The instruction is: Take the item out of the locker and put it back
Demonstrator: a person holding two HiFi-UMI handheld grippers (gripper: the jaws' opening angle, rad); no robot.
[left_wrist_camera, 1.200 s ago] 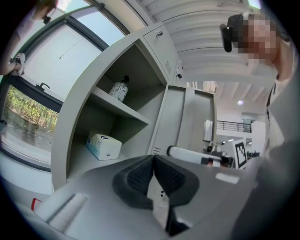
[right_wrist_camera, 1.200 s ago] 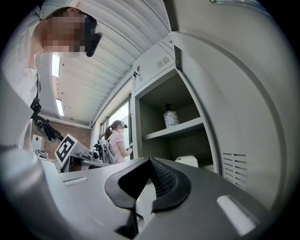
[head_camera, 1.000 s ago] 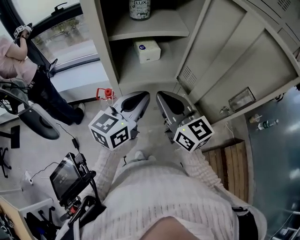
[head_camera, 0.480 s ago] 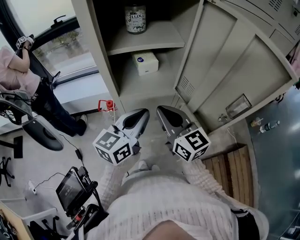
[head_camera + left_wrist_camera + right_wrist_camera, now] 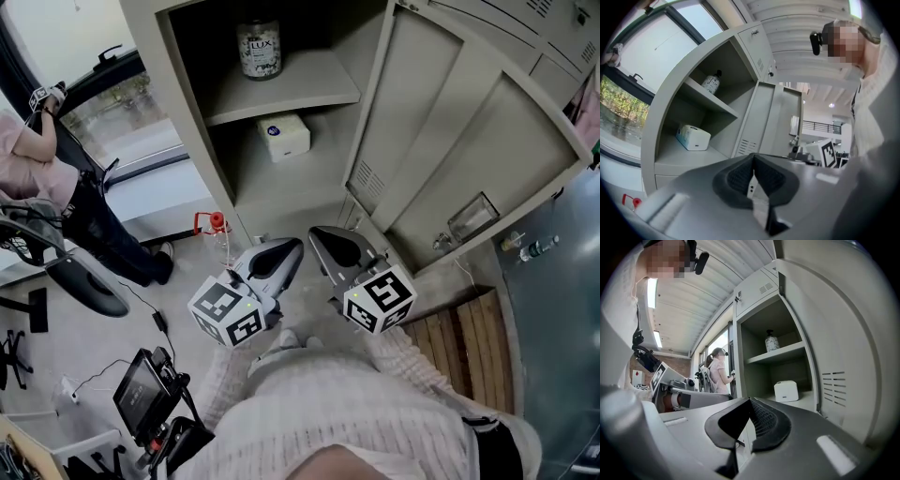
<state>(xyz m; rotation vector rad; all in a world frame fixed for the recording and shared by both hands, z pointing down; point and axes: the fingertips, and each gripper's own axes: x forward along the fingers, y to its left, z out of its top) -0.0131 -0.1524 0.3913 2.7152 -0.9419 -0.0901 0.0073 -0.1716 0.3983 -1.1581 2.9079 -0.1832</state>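
Pink-shirted bystander (image 5: 33, 141) stands at the frame's left edge. Left tongs (image 5: 289, 249), lower centre, are pressed together and empty, facing the open grey locker (image 5: 183, 112). A Lux bottle (image 5: 259, 49) stands on its upper shelf, a white tissue box (image 5: 284, 137) on the lower. Right tongs (image 5: 319, 236), likewise closed on nothing, hover alongside. The locker door (image 5: 450, 141) stands open at right.

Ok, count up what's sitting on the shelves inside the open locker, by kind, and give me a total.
Bottle: 1
White box: 1
Total: 2
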